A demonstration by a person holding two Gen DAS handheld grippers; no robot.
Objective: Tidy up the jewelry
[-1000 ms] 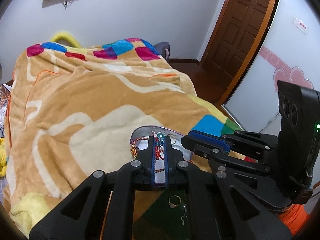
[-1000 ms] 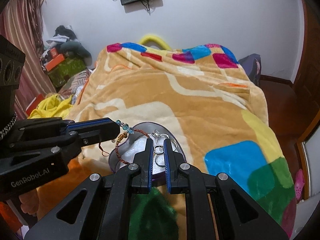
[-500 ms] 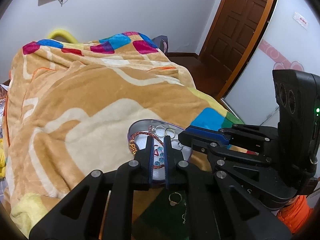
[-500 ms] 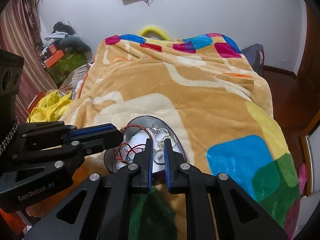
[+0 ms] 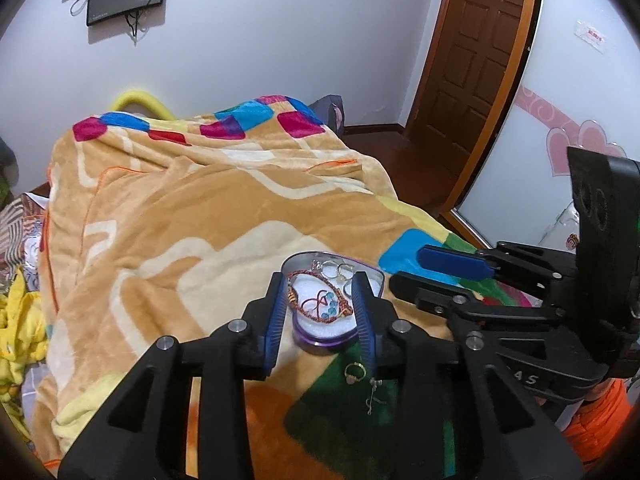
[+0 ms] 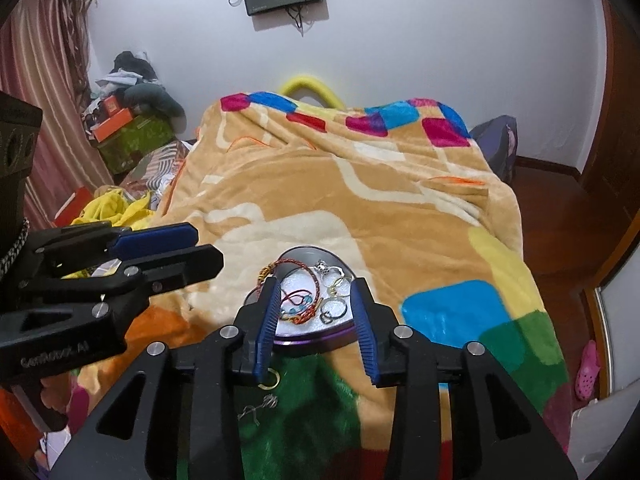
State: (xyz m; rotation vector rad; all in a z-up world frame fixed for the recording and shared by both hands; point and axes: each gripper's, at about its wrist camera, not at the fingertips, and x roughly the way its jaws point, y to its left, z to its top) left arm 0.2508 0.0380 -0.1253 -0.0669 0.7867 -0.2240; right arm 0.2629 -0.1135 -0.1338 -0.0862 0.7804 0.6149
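A heart-shaped purple tin (image 5: 320, 339) (image 6: 316, 339) sits on the blanket. In it lie a red cord bracelet with blue beads (image 5: 320, 305) (image 6: 302, 305) and several silver rings (image 5: 340, 270) (image 6: 334, 284). My left gripper (image 5: 320, 300) is open and empty, its jaws either side of the tin. My right gripper (image 6: 314, 300) is open and empty, also framing the tin. A gold ring (image 5: 355, 372) (image 6: 269, 380) and a thin silver chain (image 5: 373, 396) (image 6: 256, 407) lie on the blanket in front of the tin.
An orange patterned blanket (image 5: 180, 208) (image 6: 360, 200) covers the bed. A wooden door (image 5: 472, 60) stands at the right. Clothes and boxes (image 6: 128, 120) are piled at the left. The other gripper shows in each view: the right one (image 5: 520, 292), the left one (image 6: 100, 272).
Both grippers went from shut to open and pulled back a little from the tin. The bracelet that hung from my left gripper now lies in the tin.
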